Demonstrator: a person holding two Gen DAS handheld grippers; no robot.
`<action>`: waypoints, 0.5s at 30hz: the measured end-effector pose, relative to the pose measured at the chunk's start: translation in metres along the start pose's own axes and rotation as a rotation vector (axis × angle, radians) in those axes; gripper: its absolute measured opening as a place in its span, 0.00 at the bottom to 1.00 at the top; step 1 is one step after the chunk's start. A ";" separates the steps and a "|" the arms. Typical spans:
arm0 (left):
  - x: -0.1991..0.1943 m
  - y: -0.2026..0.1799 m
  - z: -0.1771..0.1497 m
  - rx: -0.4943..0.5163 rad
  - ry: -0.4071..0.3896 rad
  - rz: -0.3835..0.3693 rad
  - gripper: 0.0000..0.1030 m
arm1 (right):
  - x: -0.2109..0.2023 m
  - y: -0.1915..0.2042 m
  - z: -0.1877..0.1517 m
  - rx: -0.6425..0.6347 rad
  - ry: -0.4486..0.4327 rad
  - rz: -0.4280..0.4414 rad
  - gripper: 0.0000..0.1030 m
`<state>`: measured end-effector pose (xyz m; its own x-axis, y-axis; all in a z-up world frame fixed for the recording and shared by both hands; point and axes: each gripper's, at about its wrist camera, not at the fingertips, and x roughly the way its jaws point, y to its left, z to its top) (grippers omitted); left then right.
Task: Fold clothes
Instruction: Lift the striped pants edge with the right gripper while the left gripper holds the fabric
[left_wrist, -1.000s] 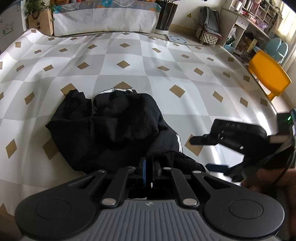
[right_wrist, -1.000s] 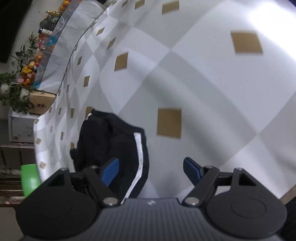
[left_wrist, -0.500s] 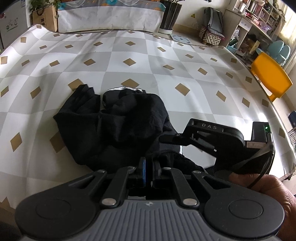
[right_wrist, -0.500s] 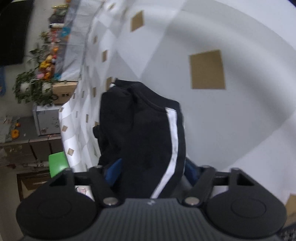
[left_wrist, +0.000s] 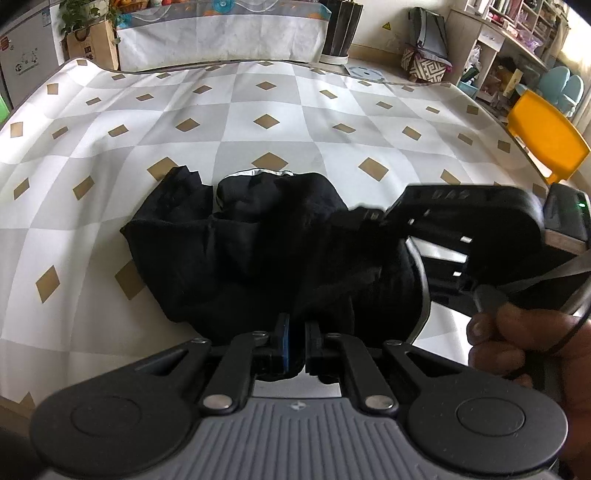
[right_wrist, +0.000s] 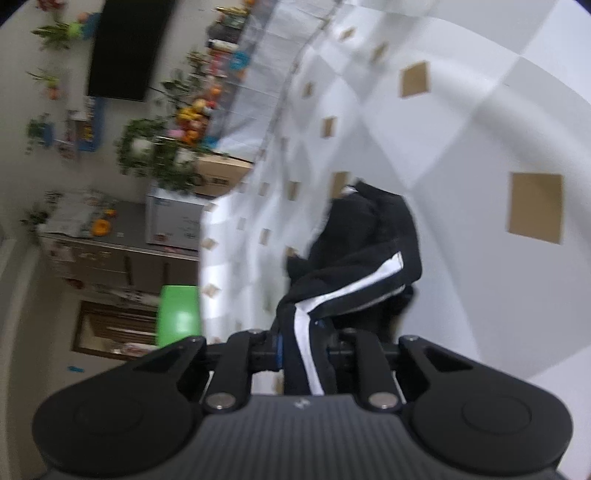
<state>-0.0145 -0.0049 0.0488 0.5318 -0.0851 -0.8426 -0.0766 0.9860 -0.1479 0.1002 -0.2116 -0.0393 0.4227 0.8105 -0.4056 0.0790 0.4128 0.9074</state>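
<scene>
The black garment (left_wrist: 258, 251) is lying bunched in a heap on the near part of the checked surface (left_wrist: 295, 122), with its near edge being lifted off the cloth. It is judged to be soft, light and limp: it is sagging and creasing wherever it is unsupported, so it is going to drape rather than hold a shape, and it is not fragile. A white stripe (right_wrist: 354, 288) is running along one seam; that seam and the hems are the firmest places to take hold, since a pinch in loose middle fabric is likely to gather several layers.

The left gripper (left_wrist: 295, 341) is holding its jaws together on a fold at the near edge of the garment. The right gripper (right_wrist: 304, 350) has just been closing its jaws, and they are now clamping the striped band of fabric between them. A hand (left_wrist: 524, 343) is gripping the right gripper's handle.

Count: one garment, two grippers, one hand showing, one yellow chair (left_wrist: 546, 144) standing beyond the surface's far right edge.
</scene>
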 end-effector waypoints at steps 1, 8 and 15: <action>-0.001 -0.001 0.001 0.001 -0.002 0.001 0.05 | -0.001 0.003 0.001 -0.003 -0.001 0.019 0.15; -0.009 -0.015 0.007 0.064 -0.026 0.014 0.10 | -0.007 0.023 0.005 -0.078 -0.016 0.081 0.15; -0.017 -0.037 -0.002 0.237 -0.073 0.086 0.20 | -0.019 0.041 0.004 -0.121 -0.024 0.176 0.15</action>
<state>-0.0225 -0.0407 0.0677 0.5918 0.0026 -0.8061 0.0709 0.9960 0.0552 0.0995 -0.2118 0.0055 0.4418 0.8650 -0.2379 -0.1059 0.3137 0.9436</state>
